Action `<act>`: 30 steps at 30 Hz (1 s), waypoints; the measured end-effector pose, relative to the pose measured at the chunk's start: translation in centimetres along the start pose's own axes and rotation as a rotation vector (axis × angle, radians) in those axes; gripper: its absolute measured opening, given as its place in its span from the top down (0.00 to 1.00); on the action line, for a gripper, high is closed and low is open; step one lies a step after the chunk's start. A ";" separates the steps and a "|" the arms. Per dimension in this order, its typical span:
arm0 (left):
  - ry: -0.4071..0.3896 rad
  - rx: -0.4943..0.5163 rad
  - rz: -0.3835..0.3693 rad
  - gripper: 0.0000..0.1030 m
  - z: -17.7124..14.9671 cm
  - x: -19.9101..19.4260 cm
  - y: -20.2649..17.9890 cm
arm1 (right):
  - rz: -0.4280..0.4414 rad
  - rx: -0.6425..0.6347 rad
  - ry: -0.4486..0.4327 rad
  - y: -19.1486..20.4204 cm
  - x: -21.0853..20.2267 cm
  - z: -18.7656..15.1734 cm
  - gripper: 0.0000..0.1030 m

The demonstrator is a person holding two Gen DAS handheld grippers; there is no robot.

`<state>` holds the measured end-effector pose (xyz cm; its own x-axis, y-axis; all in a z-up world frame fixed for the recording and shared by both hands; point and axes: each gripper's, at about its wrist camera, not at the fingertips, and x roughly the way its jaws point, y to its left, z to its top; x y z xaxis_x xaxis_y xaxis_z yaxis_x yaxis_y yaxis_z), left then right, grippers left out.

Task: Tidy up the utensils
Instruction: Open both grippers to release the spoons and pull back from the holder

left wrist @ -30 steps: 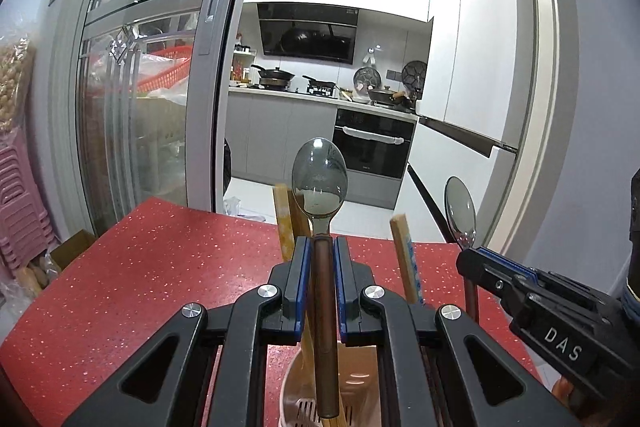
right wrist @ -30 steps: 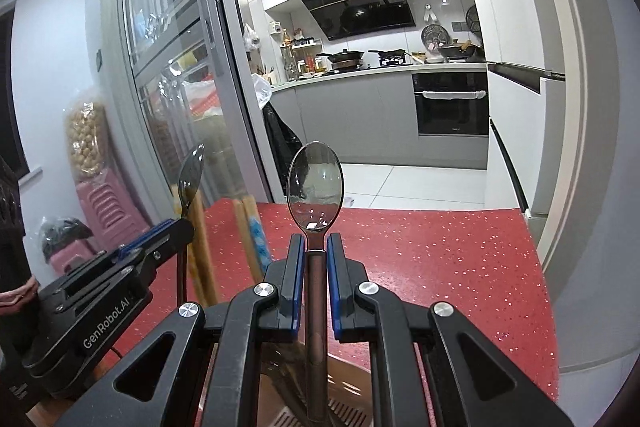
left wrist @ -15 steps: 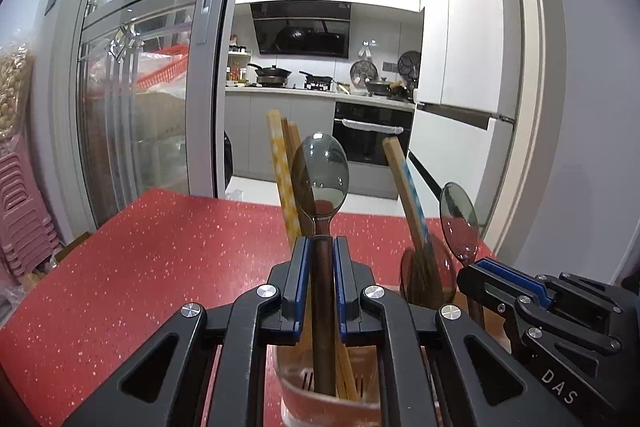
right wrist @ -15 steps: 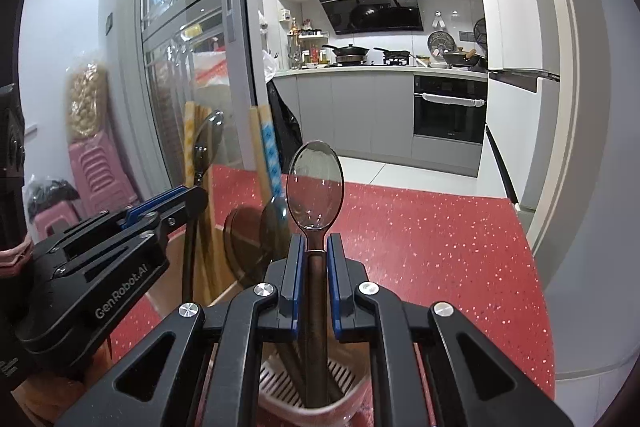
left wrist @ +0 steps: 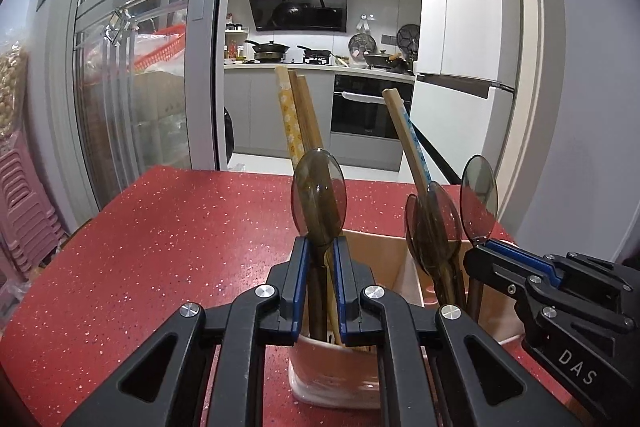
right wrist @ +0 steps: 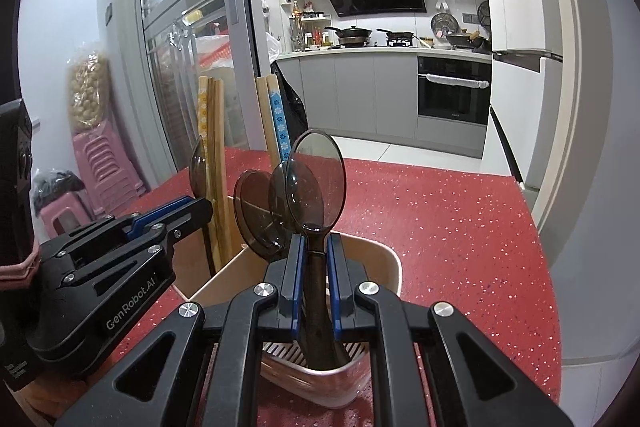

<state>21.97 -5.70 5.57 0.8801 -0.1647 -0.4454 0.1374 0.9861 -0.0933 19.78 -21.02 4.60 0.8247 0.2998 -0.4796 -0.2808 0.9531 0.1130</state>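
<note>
Left wrist view: left gripper fingers clamp a spoon over the holder; at three o'clock, right gripper fingers clamp another spoon.

Four smoky, see-through spoons in all. One is clamped in the left claw, one in the right claw, and two stand loose in the holder.

Chopsticks stand in two bunches. There seem to be three in the bunch with the yellow-flowered stick and two in the blue-flowered pair. That makes five, though overlap leaves the number unsure.

There is one holder, with two compartments showing. There are two claws and one red counter.

Past the counter's far edge are two pans on the hob and one oven. The stacked pink stools off the left edge are too merged to count.
</note>
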 end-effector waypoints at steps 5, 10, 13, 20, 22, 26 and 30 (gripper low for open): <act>0.011 -0.008 -0.008 0.64 0.0 -0.2 0.2 | 0.004 0.000 0.016 0.0 0.0 0.2 0.88; 0.024 -0.023 -0.017 0.64 0.3 -0.2 0.5 | 0.007 -0.013 0.052 0.1 0.2 0.3 0.80; 0.033 -0.031 -0.023 0.64 0.6 -0.2 0.8 | 0.014 -0.003 0.051 0.2 -0.1 0.6 0.69; 0.043 -0.032 -0.018 0.64 0.8 -0.7 0.9 | 0.018 0.026 0.046 0.2 -1.1 1.2 0.66; 0.048 -0.035 -0.017 0.64 0.9 -0.8 0.9 | 0.015 0.035 0.047 0.1 -1.4 1.3 0.63; 0.061 -0.034 -0.011 0.64 1.1 -1.0 1.1 | 0.012 0.053 0.056 0.0 -2.0 1.3 0.60; 0.072 -0.029 -0.007 0.64 1.0 -1.6 1.2 | 0.004 0.079 0.073 -0.3 -2.3 1.3 0.56</act>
<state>21.22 -4.19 7.03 0.8439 -0.1738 -0.5075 0.1294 0.9841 -0.1219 18.55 -21.93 6.79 0.7847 0.3028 -0.5408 -0.2420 0.9530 0.1824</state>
